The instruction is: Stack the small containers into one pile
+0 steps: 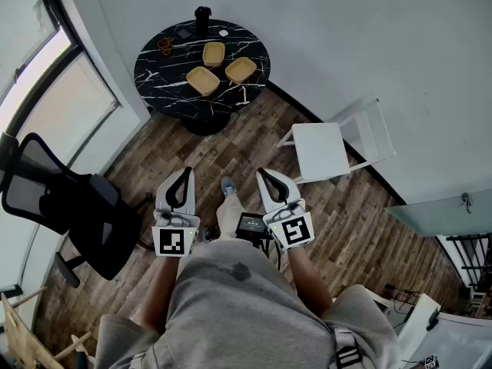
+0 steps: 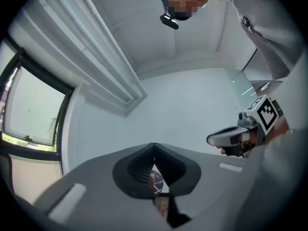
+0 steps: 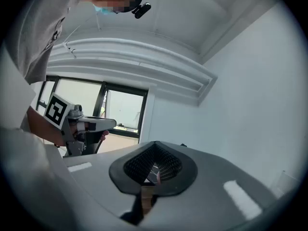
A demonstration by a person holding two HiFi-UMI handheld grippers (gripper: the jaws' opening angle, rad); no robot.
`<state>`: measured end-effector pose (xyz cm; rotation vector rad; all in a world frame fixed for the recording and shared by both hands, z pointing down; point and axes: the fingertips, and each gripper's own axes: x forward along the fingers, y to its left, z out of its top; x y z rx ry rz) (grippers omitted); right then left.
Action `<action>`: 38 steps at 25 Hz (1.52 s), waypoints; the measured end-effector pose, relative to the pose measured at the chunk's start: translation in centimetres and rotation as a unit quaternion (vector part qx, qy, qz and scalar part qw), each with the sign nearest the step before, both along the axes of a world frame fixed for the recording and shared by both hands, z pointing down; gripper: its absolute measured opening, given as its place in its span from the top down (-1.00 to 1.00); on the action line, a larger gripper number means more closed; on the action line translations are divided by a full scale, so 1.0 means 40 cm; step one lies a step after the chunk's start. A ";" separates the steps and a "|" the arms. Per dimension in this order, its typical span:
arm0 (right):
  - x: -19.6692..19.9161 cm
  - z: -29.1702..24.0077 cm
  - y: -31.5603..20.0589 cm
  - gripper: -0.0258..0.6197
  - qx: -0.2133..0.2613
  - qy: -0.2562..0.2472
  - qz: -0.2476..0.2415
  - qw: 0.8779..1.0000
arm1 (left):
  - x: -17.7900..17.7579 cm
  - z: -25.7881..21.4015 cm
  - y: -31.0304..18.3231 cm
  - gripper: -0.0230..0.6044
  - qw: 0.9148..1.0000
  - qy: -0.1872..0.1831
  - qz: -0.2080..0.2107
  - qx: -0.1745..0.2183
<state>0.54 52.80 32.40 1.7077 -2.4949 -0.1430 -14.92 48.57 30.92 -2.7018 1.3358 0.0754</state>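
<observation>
Three small tan containers lie apart on the round black marble table (image 1: 161,83) far ahead of me: one at the back (image 1: 214,53), one at the right (image 1: 241,70) and one at the front (image 1: 203,81). My left gripper (image 1: 183,175) and right gripper (image 1: 269,177) are held close to my body, far from the table, both shut with nothing between the jaws. In the left gripper view the shut gripper (image 2: 155,159) points at the wall, and the right gripper (image 2: 226,138) shows beside it. In the right gripper view the shut gripper (image 3: 155,154) points level, with the left gripper (image 3: 96,124) beside it.
A black bottle (image 1: 202,20) and small items stand at the table's back edge. A white chair (image 1: 323,151) is right of the path, a black office chair (image 1: 61,198) to the left by the window. Wooden floor lies between me and the table.
</observation>
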 end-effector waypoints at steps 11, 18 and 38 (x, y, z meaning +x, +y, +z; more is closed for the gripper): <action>0.021 0.037 -0.106 0.88 -0.030 -0.012 -0.016 0.999 | -0.003 0.041 -0.092 0.94 1.000 -0.008 0.001 -0.018; 0.104 0.071 -0.262 0.88 -0.053 -0.007 -0.014 0.998 | 0.042 0.070 -0.243 0.94 1.000 -0.019 -0.005 -0.025; 0.368 0.168 -0.919 0.88 -0.130 -0.050 -0.085 0.987 | 0.308 0.111 -0.819 0.94 0.996 -0.028 -0.048 -0.074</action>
